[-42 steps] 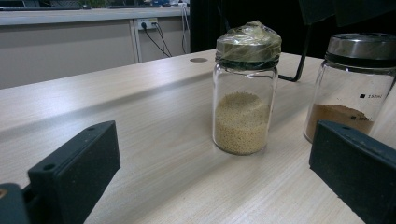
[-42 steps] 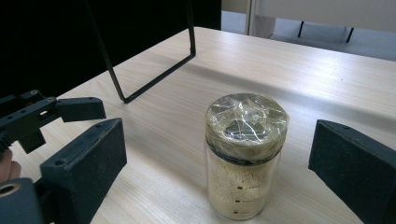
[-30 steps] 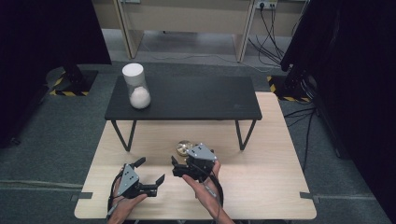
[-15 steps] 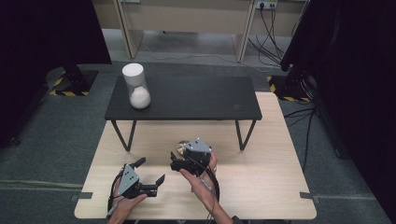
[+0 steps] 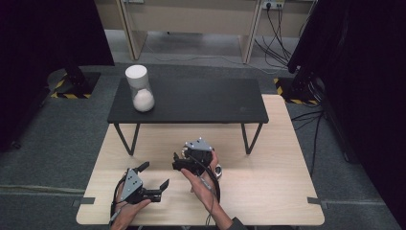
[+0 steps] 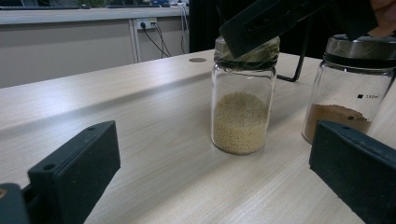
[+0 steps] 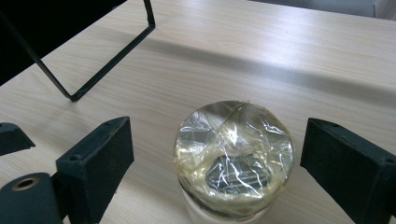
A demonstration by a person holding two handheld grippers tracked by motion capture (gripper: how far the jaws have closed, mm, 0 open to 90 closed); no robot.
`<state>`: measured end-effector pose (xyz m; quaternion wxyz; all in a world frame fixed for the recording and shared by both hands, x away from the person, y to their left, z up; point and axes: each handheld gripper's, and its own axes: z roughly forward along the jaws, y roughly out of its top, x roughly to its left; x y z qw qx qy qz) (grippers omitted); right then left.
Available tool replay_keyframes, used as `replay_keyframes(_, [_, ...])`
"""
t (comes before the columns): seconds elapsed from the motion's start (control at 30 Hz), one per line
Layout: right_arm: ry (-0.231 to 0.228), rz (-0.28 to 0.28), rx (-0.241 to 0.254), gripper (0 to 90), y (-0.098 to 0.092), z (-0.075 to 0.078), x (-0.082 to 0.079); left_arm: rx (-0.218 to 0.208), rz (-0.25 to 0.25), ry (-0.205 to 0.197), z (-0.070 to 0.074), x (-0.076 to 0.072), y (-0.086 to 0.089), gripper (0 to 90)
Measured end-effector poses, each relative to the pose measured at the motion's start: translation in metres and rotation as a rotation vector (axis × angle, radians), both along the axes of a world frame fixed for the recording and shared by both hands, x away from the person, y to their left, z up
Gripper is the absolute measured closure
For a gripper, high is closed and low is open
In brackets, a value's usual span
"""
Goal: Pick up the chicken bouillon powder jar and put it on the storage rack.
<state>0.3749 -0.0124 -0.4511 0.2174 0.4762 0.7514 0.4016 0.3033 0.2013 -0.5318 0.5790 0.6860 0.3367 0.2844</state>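
Jar: small glass jar of pale grains, mouth covered with clear film; standing upright on light wooden table, near the person's edge; second jar with brown powder and metal lid just beside it
Right gripper: above the jar, pointing down; jaws have just been closing, one on each side of the film-covered top, not yet touching it; holding nothing
Left gripper: resting low on the table, jaws wide apart, empty; aimed toward the jar
Farther off: black low table with white-lidded container
Advice for this step: centre over the mouth; lower past the film; press on glass neck, not on film; avoid bumping the brown jar
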Motion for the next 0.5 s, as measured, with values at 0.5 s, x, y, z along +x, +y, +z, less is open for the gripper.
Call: replay_keyframes(0.5, [0.056, 0.012, -0.003, 14.4, 0.0016, -0.0052, 0.0078, 0.001, -0.001, -0.001, 0.0, -0.0001, -0.0001, 1.0])
